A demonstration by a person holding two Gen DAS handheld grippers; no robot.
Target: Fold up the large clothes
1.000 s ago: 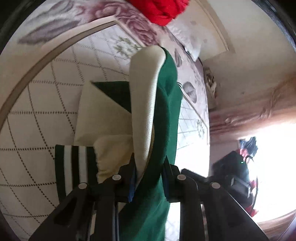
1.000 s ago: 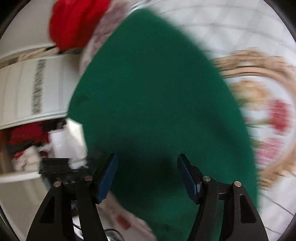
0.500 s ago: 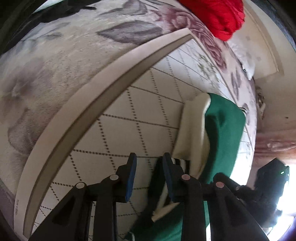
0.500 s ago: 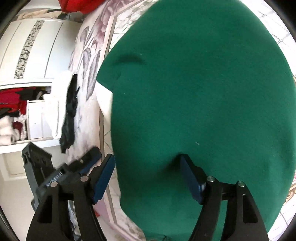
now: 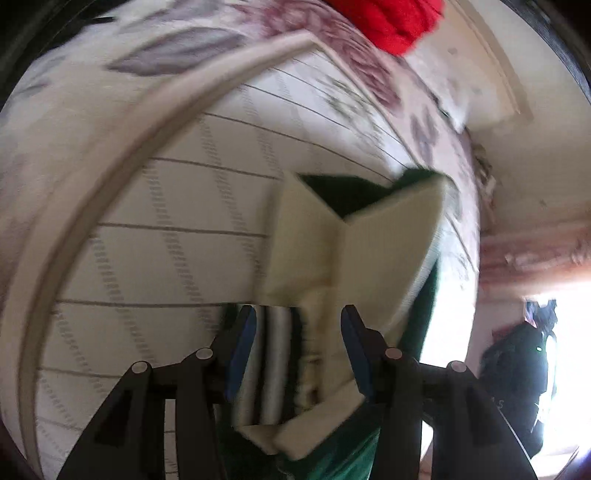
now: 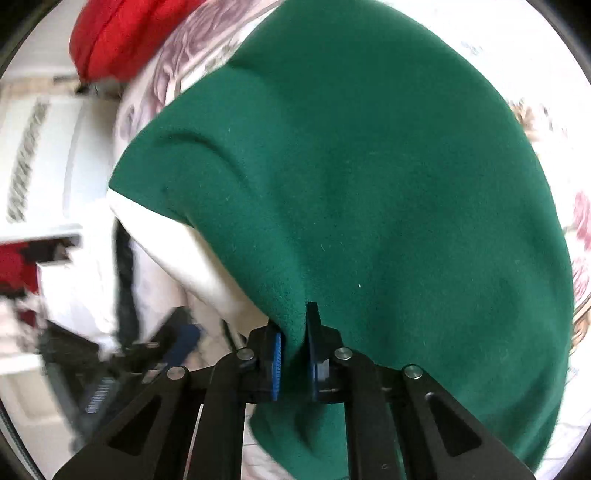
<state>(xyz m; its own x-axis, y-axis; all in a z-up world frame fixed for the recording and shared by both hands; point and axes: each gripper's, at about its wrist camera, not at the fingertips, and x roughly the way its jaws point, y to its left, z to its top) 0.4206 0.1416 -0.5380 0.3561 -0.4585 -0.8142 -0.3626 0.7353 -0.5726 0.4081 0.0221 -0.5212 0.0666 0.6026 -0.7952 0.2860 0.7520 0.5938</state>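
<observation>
A large dark green garment [image 6: 369, 166] with cream sleeves lies spread on the bed and fills the right wrist view. My right gripper [image 6: 295, 343] is shut on a pinched fold at the garment's near edge, with a cream sleeve [image 6: 177, 251] hanging to the left of it. In the left wrist view a folded cream sleeve [image 5: 373, 258] with a green-and-white striped cuff [image 5: 275, 354] lies on the quilt. My left gripper [image 5: 297, 343] hovers over that cuff with its jaws opening. Cuff and sleeve lie between the fingers, unpinched.
The bed has a cream quilt [image 5: 166, 203] with a dotted grid and a rose-patterned border. A red cloth [image 5: 391, 18] is heaped at the far end of the bed. A white wardrobe [image 6: 37, 147] and clutter stand to the left of the bed.
My right gripper, open over the green cloth before, has closed on a fold of it. My left gripper let go of the raised sleeve, which now lies flat, and has spread wider.
</observation>
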